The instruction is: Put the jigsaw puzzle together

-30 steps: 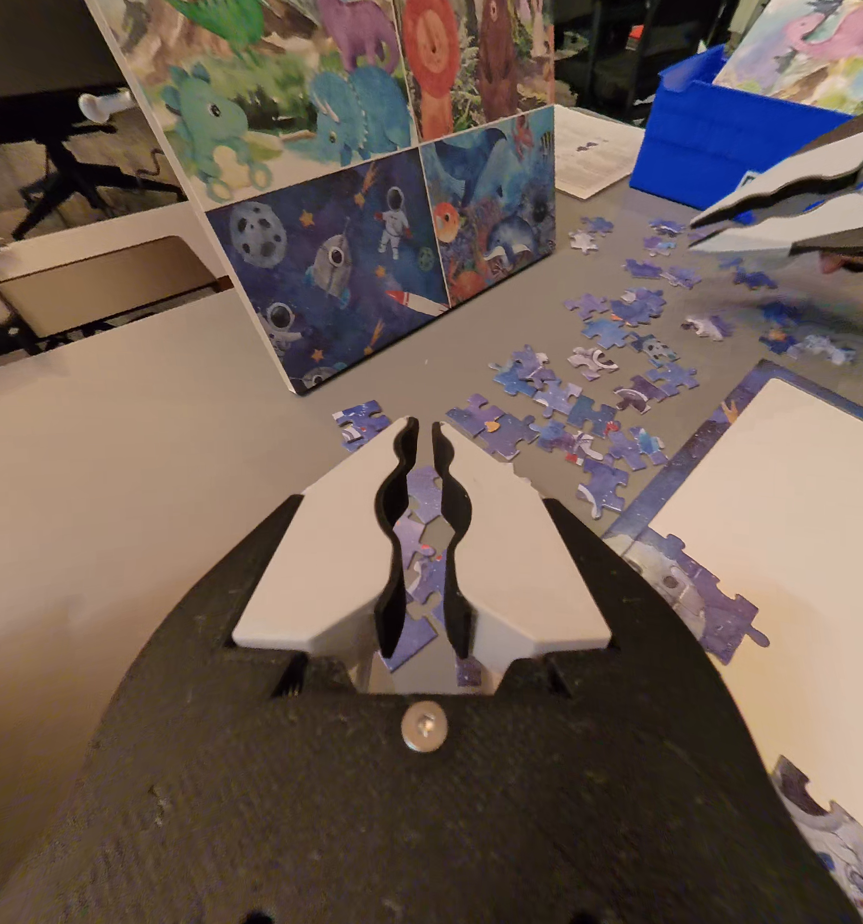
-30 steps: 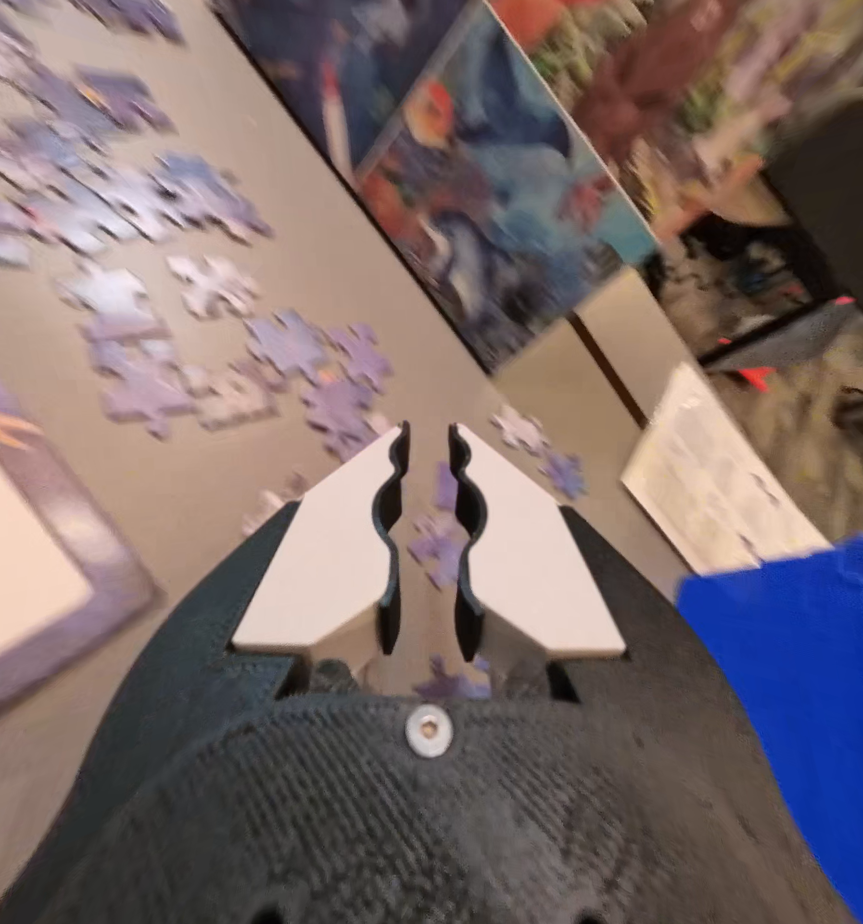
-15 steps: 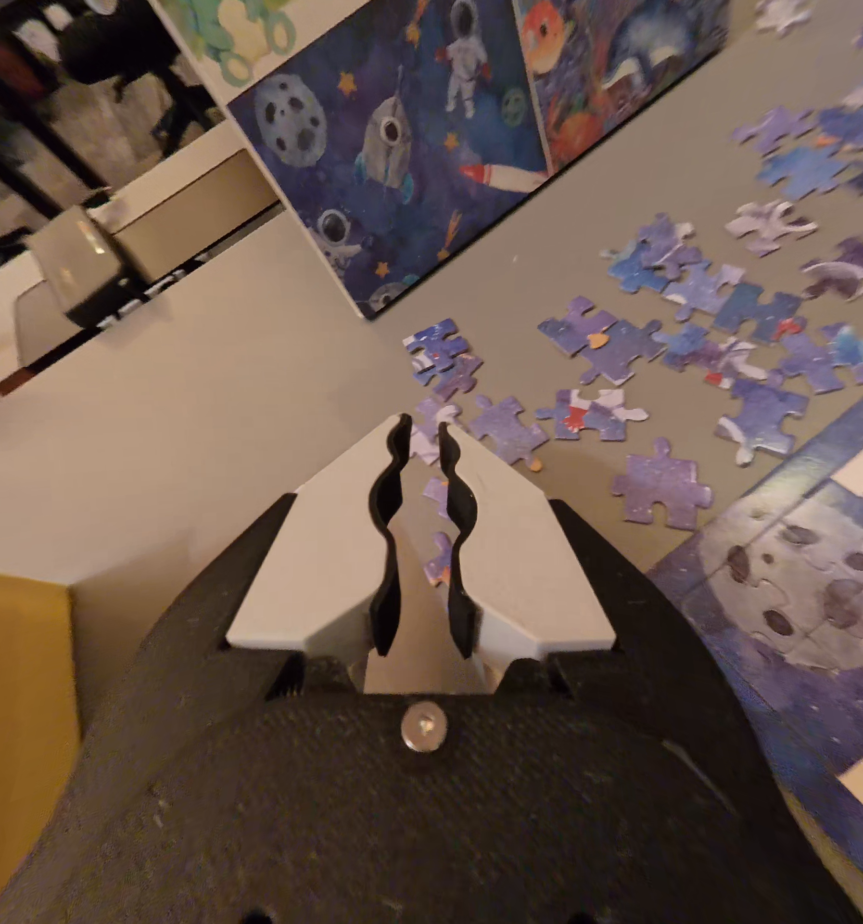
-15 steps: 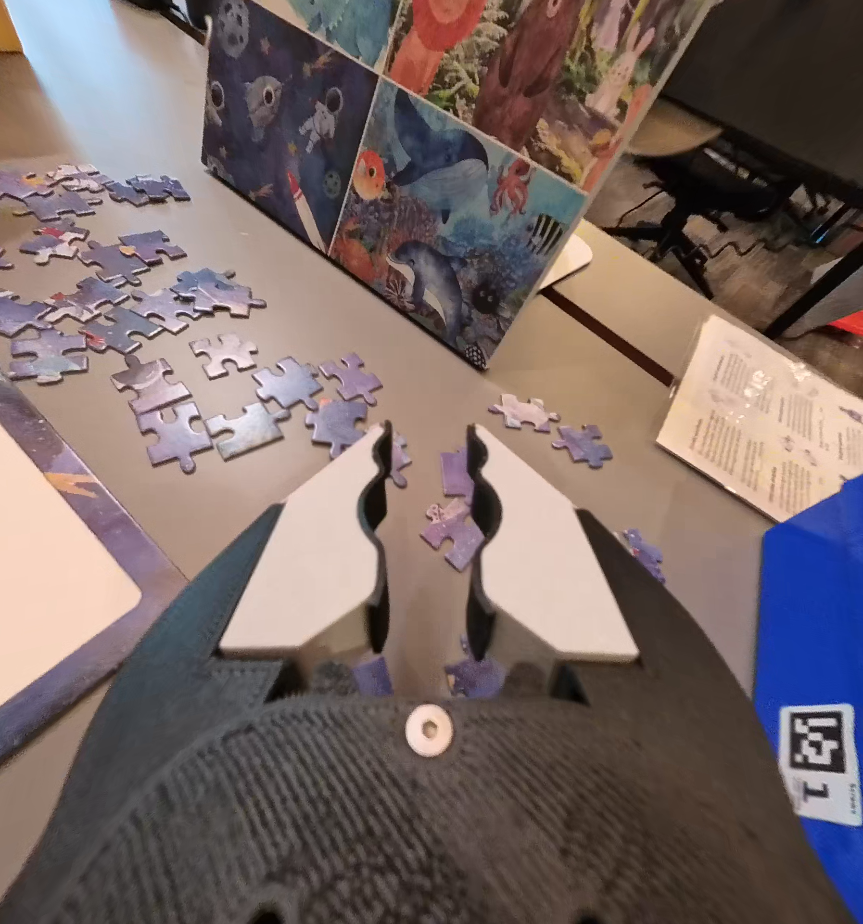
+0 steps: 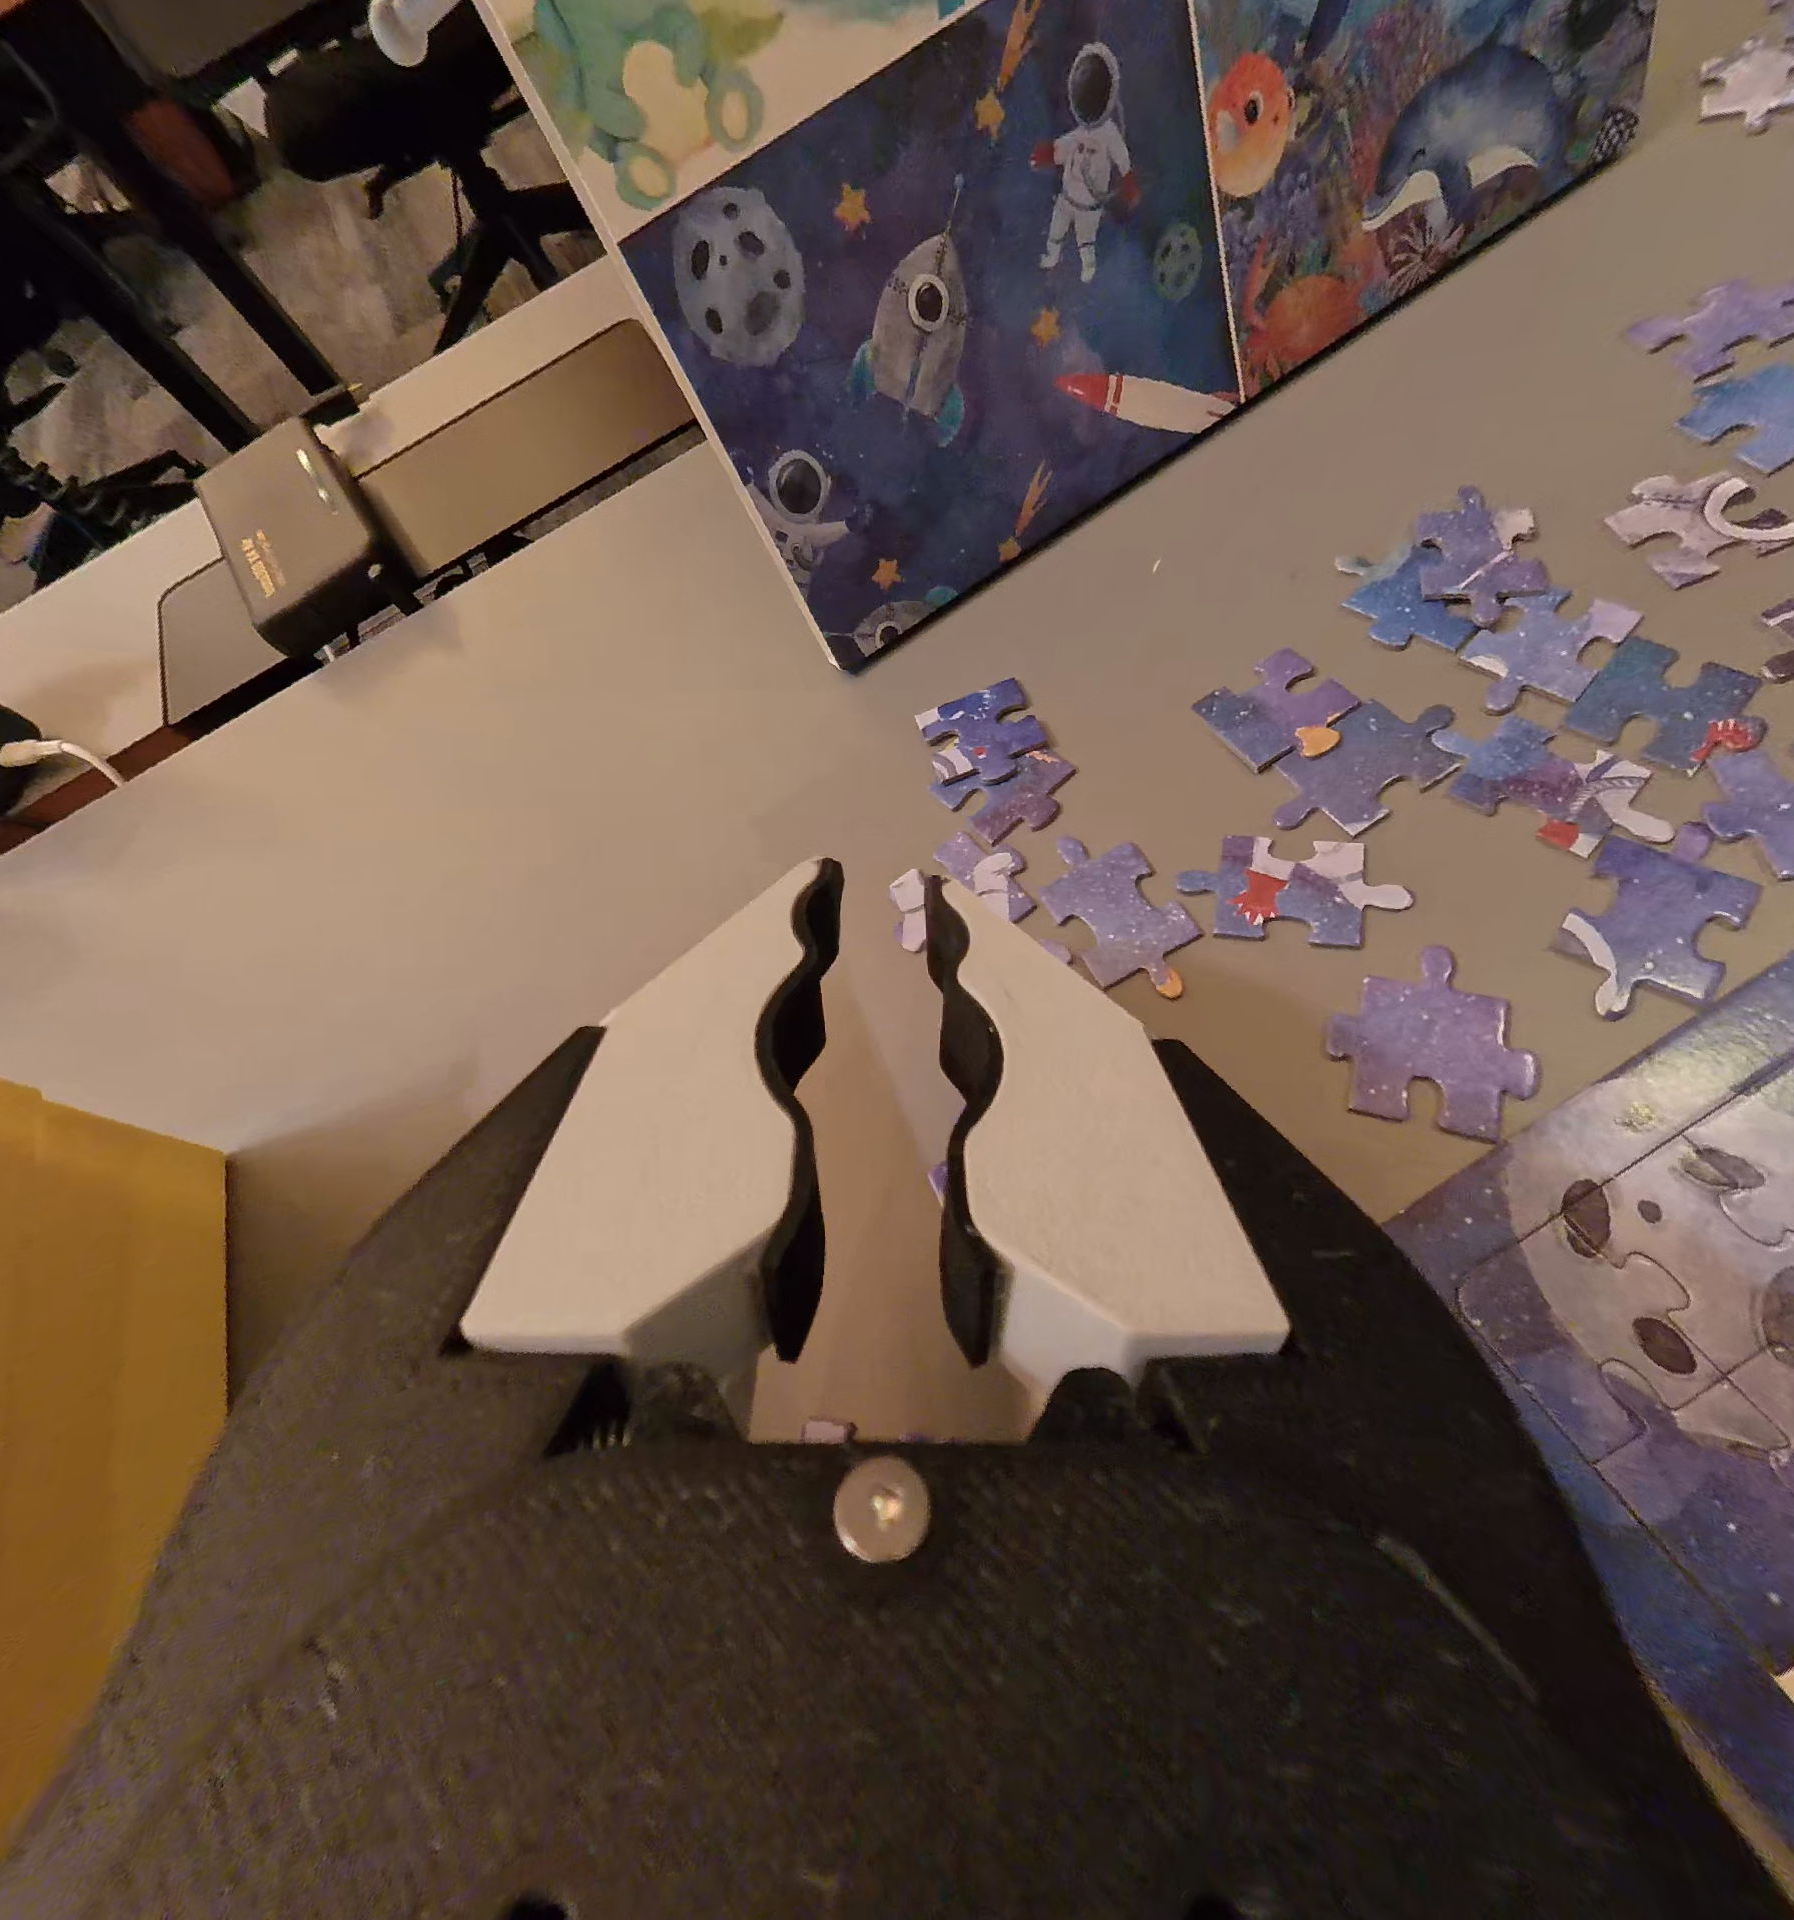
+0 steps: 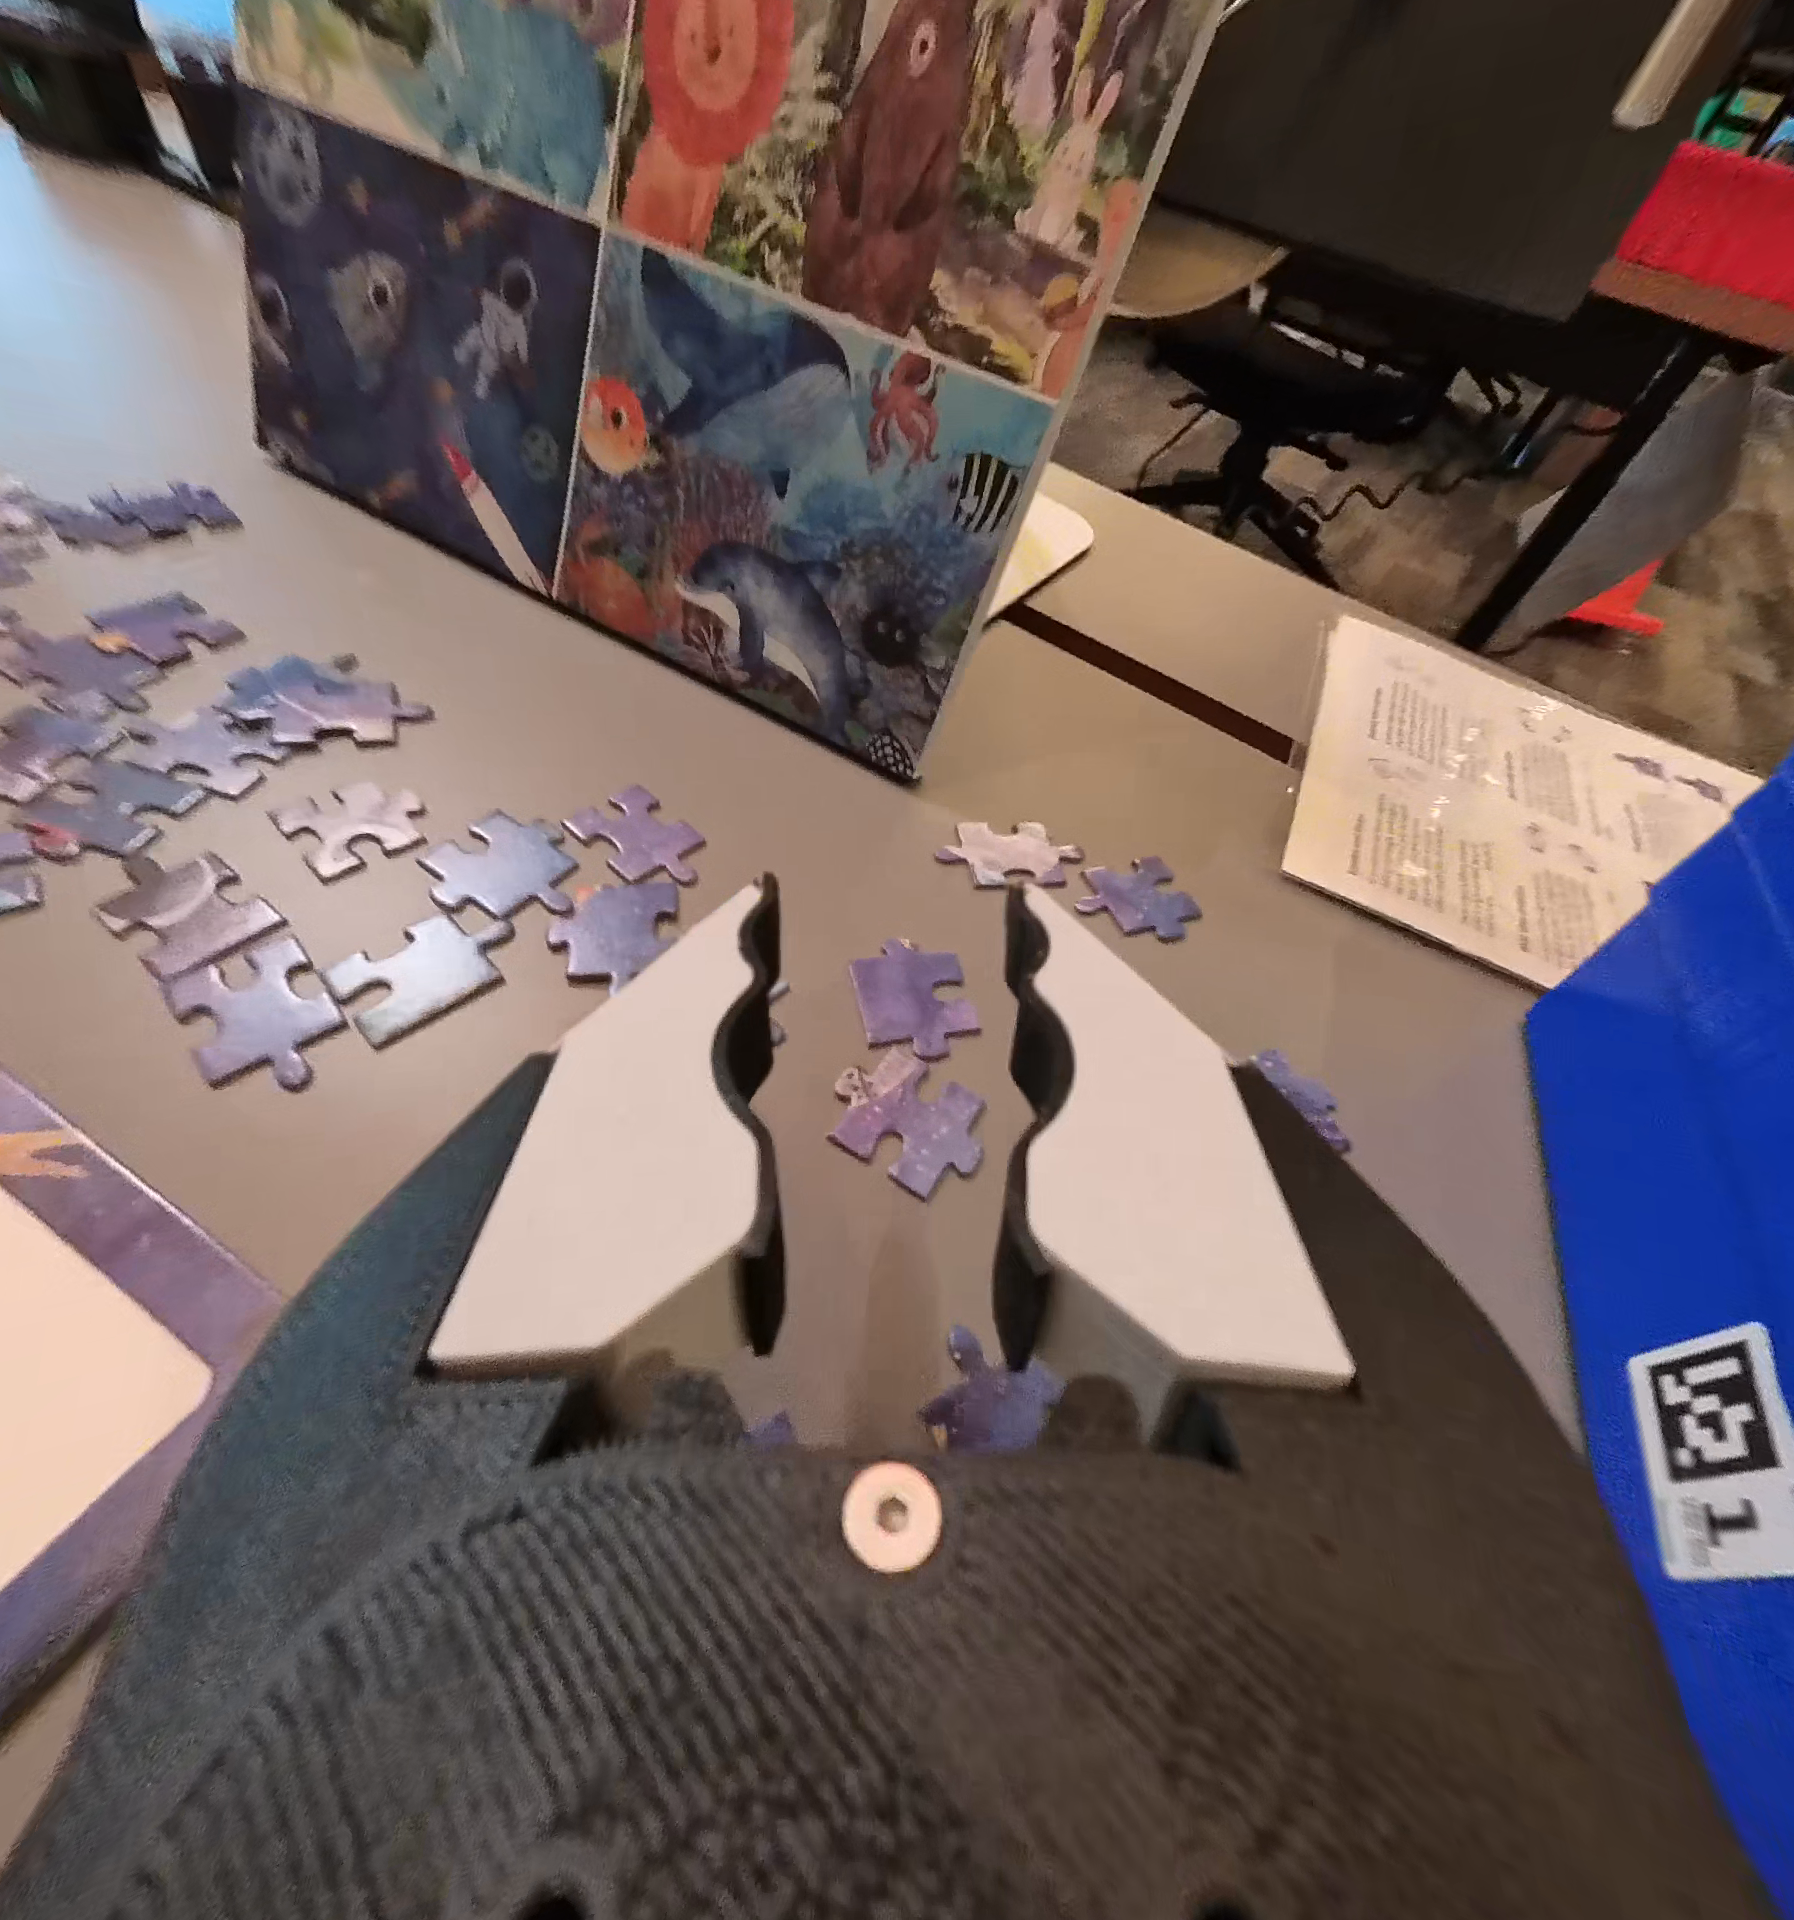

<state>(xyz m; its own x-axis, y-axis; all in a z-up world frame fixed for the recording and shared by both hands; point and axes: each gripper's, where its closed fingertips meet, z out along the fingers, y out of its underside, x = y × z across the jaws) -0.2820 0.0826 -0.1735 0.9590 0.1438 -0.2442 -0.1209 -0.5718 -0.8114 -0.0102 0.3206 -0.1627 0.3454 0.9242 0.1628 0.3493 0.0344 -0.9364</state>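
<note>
Nothing is held by either tool. The left tool [image 5: 877,894] is narrowly parted at frame centre, a pale piece [image 5: 912,906] just beside one fingertip. The right tool [image 6: 888,904] is spread wide above two purple pieces [image 6: 908,997] lying on the surface [image 6: 1132,727]. Pieces could be nudged aside by a low fingertip.

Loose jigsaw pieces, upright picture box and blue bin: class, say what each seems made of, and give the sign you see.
Jigsaw pieces: probably printed cardboard with a slight sheen; flat, thin, pale cut edges.
Picture box: likely printed cardboard, smooth; sharp folded corners, thin white edge.
Blue bin: looks like moulded plastic, matte to satin; uniform colour, rounded rim.
</note>
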